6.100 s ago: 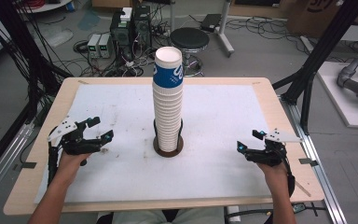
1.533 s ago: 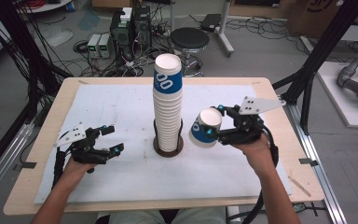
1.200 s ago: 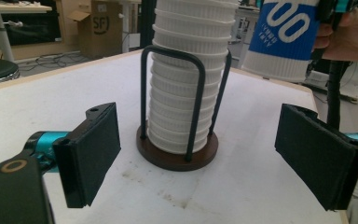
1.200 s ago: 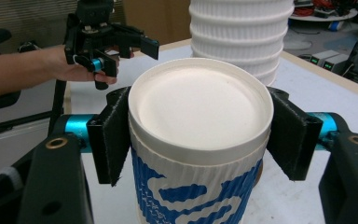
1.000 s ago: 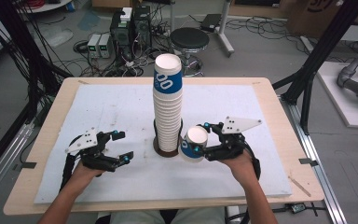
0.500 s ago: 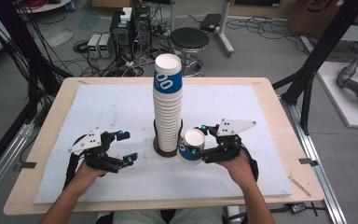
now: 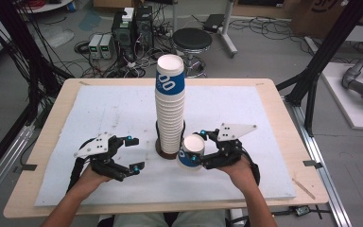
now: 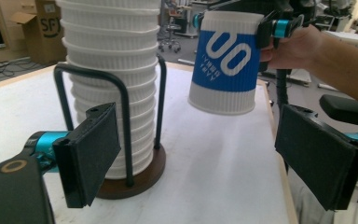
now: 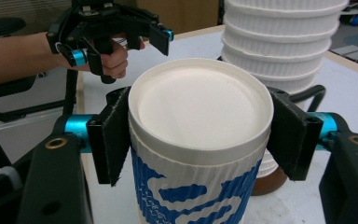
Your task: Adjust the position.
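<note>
Nearest me, my right gripper [image 7: 202, 152] has its jaws partly closed on a single paper cup [image 7: 191, 152], pads pressing just under the rim on opposite sides. The cup hangs just above the white mat [image 7: 123, 113], near the desk's [image 7: 274, 101] front edge and beside the stack's holder [image 7: 169, 150]. I judge it light, thin-walled and easy to crush, so the stiffer rim band is the right place to pinch. My right hand lies low, knuckles toward me. My left gripper [image 7: 131, 152] hovers open and empty, left of the holder. Beyond, the tall stack of cups [image 7: 170, 109] stands mid-desk.
</note>
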`<state>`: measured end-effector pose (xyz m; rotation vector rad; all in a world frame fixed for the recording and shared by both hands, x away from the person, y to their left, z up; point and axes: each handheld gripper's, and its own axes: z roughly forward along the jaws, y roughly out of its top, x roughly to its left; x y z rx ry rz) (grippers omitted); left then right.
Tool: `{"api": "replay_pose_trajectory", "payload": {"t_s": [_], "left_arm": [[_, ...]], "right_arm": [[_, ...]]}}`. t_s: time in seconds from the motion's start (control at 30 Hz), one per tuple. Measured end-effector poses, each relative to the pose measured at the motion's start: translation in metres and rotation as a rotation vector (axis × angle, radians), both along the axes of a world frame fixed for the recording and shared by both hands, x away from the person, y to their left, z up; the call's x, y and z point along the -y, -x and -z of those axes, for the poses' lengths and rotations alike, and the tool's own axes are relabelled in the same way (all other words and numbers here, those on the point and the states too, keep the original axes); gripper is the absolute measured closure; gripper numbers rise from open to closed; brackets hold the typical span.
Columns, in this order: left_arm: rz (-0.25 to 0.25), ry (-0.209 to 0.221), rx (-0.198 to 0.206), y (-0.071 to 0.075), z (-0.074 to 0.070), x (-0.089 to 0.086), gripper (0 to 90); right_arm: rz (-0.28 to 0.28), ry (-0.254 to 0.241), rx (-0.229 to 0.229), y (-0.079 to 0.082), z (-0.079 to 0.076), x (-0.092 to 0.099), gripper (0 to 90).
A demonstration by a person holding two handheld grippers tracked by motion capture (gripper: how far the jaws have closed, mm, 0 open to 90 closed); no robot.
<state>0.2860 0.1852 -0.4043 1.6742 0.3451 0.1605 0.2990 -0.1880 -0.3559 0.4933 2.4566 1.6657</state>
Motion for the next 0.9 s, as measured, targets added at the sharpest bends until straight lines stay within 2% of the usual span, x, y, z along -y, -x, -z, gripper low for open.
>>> {"api": "replay_pose_trajectory", "payload": {"t_s": [0.1,0.43,0.57,0.73,0.9], "left_arm": [[0.024,0.008,0.007,0.004,-0.002,0.006,13.8],[0.128,-0.014,0.025,0.016,-0.005,0.039,13.7],[0.15,-0.038,0.035,0.019,-0.004,0.05,13.8],[0.159,-0.036,0.038,0.019,-0.003,0.057,13.7],[0.197,-0.035,0.037,0.021,-0.002,0.066,13.7]], "right_arm": [[-0.015,-0.007,0.007,0.003,-0.001,-0.004,30.7],[-0.095,-0.021,0.014,0.013,-0.005,-0.017,30.7],[-0.12,-0.021,0.021,0.016,-0.004,-0.022,30.7],[-0.16,-0.041,0.008,0.02,-0.004,-0.026,30.7],[-0.193,-0.06,0.003,0.022,-0.001,-0.031,30.7]]}}
